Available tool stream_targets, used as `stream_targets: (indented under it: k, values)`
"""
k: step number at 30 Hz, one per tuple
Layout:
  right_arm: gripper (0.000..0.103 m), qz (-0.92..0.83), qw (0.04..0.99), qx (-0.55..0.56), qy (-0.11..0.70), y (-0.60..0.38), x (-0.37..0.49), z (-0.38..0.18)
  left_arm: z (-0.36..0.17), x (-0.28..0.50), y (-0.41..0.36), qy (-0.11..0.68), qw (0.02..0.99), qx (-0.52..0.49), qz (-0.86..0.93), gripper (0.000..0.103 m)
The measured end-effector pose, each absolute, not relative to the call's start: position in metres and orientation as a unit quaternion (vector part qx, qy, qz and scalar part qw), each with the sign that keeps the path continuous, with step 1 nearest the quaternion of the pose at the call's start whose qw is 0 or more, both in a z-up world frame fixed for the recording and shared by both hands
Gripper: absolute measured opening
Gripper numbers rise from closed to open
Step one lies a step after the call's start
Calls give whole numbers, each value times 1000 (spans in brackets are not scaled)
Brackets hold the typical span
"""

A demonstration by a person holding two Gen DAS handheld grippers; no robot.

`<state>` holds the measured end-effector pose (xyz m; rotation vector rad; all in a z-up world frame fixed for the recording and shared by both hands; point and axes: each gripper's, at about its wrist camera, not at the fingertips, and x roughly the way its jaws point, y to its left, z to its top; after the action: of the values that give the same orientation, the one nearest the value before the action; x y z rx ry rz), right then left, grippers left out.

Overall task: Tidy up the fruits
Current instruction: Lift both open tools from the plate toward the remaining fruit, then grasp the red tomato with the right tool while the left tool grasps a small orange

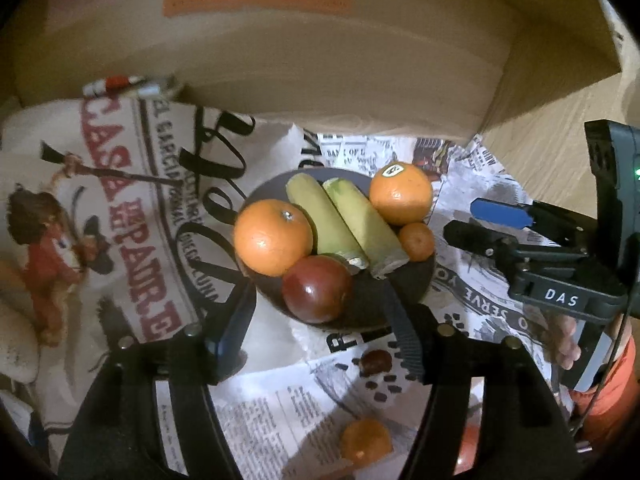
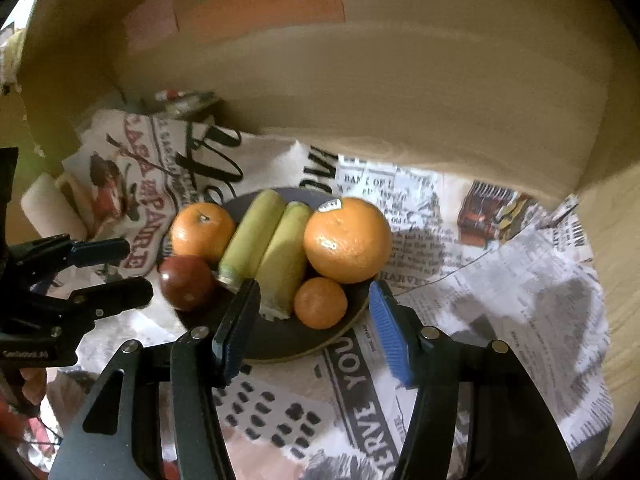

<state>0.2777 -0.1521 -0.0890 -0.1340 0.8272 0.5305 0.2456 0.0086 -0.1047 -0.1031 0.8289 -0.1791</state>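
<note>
Your left gripper (image 1: 320, 316) spread and empty just before the red apple (image 1: 318, 289), your right gripper (image 2: 316, 320) likewise released around the small mandarin (image 2: 320, 302), dark plate (image 2: 280, 344) beyond carrying oranges and two bananas (image 2: 266, 240), newspaper (image 2: 500, 280) beneath.

Fruit piled on the dark plate (image 1: 416, 292)

Two green bananas (image 1: 344, 228) lie side by side mid-plate, a big orange (image 1: 273, 237) left, a stickered orange (image 1: 401, 193) right, a mandarin (image 1: 416, 241) beneath it, a red apple (image 1: 317, 289) in front.
</note>
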Motion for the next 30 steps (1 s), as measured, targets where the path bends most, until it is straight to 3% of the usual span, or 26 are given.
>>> stream_targets:
  k: [14, 30]
  values:
    - [61, 264, 899, -38, 348, -156, 195, -64, -81, 162, 12, 347, 934, -42, -74, 75]
    - [66, 283, 873, -33, 396, -134, 132, -117, -129, 117, 14, 394, 915, -47, -70, 76]
